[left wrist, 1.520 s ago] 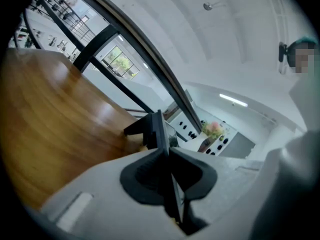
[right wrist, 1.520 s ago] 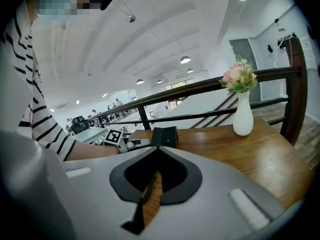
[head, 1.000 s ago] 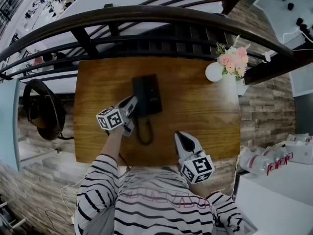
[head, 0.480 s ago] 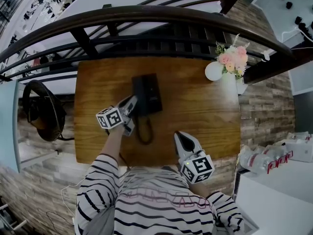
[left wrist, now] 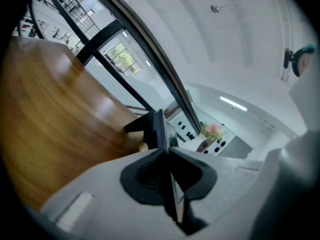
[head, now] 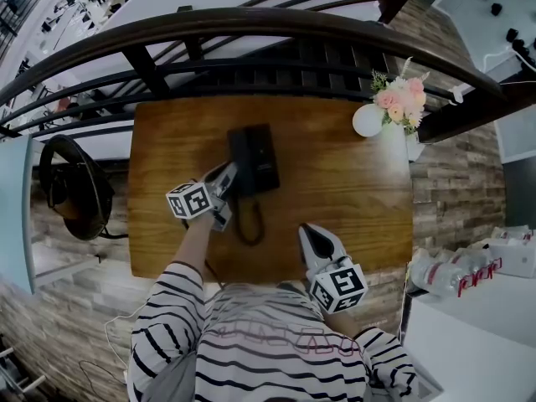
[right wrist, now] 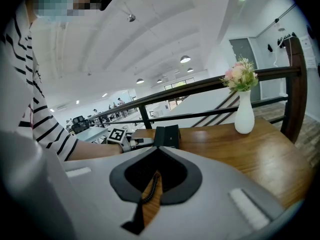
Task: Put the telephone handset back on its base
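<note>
A black telephone base (head: 265,157) lies on the wooden table (head: 352,191), with a coiled cord (head: 247,221) looping toward the front edge. The black handset (head: 239,162) sits along the base's left side. My left gripper (head: 227,175) reaches it from the front left. In the left gripper view the jaws (left wrist: 163,151) are pressed on the handset's thin black edge (left wrist: 159,128). My right gripper (head: 306,233) hovers near the table's front edge, shut and holding nothing. Its own view (right wrist: 159,149) shows the telephone (right wrist: 166,135) ahead and the cord (right wrist: 148,188) below.
A white vase with pink flowers (head: 369,121) stands at the table's back right corner. A dark curved railing (head: 251,25) runs behind the table. Headphones (head: 74,189) hang to the left. Bottles (head: 452,275) lie on a white surface at the right.
</note>
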`<state>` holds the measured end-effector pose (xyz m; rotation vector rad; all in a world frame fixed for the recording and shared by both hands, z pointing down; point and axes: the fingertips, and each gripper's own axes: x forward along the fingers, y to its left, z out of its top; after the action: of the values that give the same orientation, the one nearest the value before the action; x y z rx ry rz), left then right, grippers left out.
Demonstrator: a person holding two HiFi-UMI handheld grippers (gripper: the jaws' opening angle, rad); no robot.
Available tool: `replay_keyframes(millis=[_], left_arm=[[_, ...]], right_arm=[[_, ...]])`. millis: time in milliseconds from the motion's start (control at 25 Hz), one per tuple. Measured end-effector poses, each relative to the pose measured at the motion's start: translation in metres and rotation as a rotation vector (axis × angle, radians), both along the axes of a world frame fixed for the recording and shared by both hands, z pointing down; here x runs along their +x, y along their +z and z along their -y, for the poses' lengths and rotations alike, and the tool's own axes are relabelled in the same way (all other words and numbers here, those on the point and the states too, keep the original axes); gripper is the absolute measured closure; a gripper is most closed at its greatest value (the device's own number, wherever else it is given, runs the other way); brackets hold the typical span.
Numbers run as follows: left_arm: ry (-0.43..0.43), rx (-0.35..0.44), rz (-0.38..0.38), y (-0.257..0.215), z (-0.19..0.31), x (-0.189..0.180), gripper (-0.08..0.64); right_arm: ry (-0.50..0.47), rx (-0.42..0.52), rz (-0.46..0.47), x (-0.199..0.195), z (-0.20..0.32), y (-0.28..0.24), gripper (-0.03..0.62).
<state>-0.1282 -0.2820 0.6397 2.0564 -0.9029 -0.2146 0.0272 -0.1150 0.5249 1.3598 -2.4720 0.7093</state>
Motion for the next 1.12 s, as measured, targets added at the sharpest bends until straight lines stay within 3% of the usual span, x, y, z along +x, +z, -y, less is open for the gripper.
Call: replay_keyframes(millis=[200, 480, 1120], left_arm=[[-0.002, 0.0, -0.004, -0.002, 0.001, -0.001, 0.523], [-0.007, 0.031, 0.025, -0.014, -0.009, 0.001, 0.445], [-0.154, 0.177, 0.148, -0.082, -0.083, -0.004, 0.476]], right_arm=[[0.002, 0.001, -0.001, 0.002, 0.001, -0.002, 0.591], [-0.021, 0.018, 0.01, 0.007, -0.003, -0.006, 0.59], [-0.118, 0.098, 0.057, 0.021, -0.026, -0.032, 0.591]])
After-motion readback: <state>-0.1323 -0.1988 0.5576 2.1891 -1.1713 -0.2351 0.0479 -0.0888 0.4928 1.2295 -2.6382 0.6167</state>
